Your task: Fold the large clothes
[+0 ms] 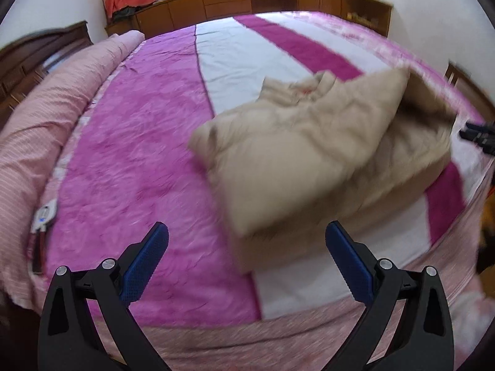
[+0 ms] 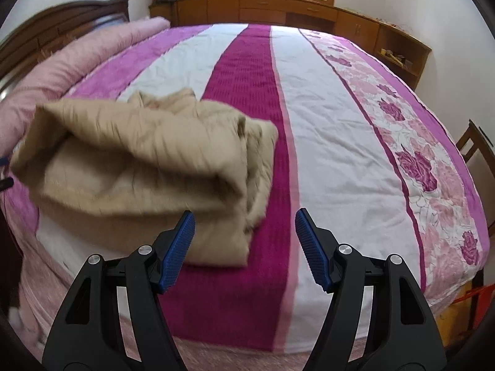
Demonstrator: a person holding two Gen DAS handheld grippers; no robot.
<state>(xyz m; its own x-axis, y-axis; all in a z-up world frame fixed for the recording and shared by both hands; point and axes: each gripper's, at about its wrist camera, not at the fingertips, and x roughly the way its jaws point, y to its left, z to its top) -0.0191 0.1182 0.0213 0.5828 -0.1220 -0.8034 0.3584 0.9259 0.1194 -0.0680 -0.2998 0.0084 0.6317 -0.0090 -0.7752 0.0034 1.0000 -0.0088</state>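
A beige padded jacket (image 1: 309, 154) lies folded into a thick bundle on the striped bedspread (image 1: 130, 154); its top flap bulges loosely and is blurred. My left gripper (image 1: 247, 228) hovers open just before the bundle's near corner, its blue pads touching nothing. In the right wrist view the jacket (image 2: 139, 160) sits left of centre. There my right gripper (image 2: 245, 216) stands open at the bundle's near right edge, nothing pressed between its pads. A dark piece of the right gripper (image 1: 478, 134) shows at the far right of the left wrist view.
A rolled pink quilt (image 1: 46, 117) runs along the dark wooden headboard (image 1: 40, 49). Wooden cabinets (image 2: 263, 9) stand under the window behind the bed. A small white device (image 1: 45, 216) lies by the quilt. A wooden chair (image 2: 476, 148) stands at the bed's right side.
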